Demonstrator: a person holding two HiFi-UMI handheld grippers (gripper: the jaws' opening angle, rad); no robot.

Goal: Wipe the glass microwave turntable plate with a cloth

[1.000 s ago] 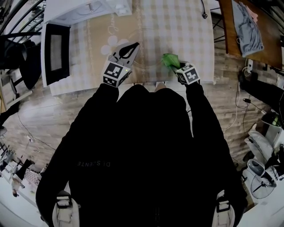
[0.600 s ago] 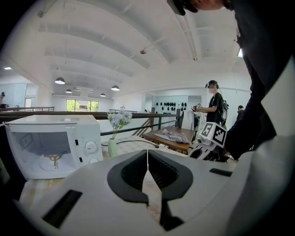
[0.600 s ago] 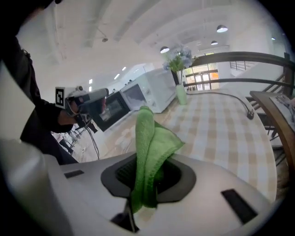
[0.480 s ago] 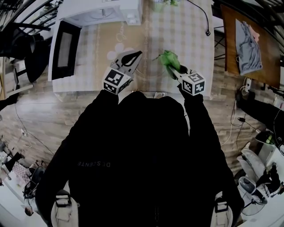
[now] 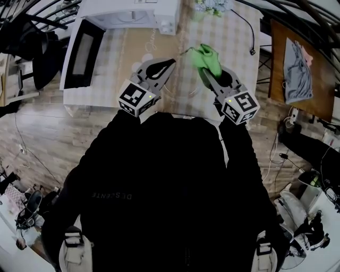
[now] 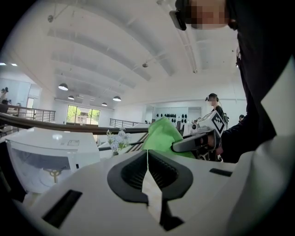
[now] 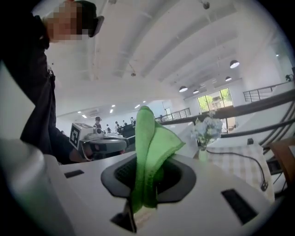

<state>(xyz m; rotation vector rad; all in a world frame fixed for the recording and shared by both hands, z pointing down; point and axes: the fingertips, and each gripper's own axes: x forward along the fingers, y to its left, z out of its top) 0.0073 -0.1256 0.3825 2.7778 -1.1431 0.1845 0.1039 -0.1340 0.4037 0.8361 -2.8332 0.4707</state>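
Status: wiping not begun, by my reading. Only the cloth pick-up is done.

The right gripper [image 5: 205,70] is clamped on the green cloth [image 5: 206,56]. One fold stands up out of the jaws and the rest is bunched between them. The cloth hangs in the air over the far right part of the table [image 5: 239,48], touching nothing but the gripper. The left gripper [image 5: 167,65] has its jaws pressed together with nothing between them. It is held just left of the right one, both pointing away from the person.

The glass turntable plate cannot be made out in any view, and it is not on the visible part of the table. Likeliest place, as a judgement: inside the microwave.

Containers:
- microwave [image 5: 125,11], far left of the table, door [image 5: 78,50] swung out to the near left. The left gripper view looks into the cavity and shows a small gold-coloured fitting low in the middle. Whether clear glass lies over it I cannot tell
- vase of pale flowers [image 5: 211,5], far edge of the table, right of the microwave

Left to do (judgement): locate the plate, take it out or steady it (a job for the empty left gripper), bring the cloth onto the glass, wipe
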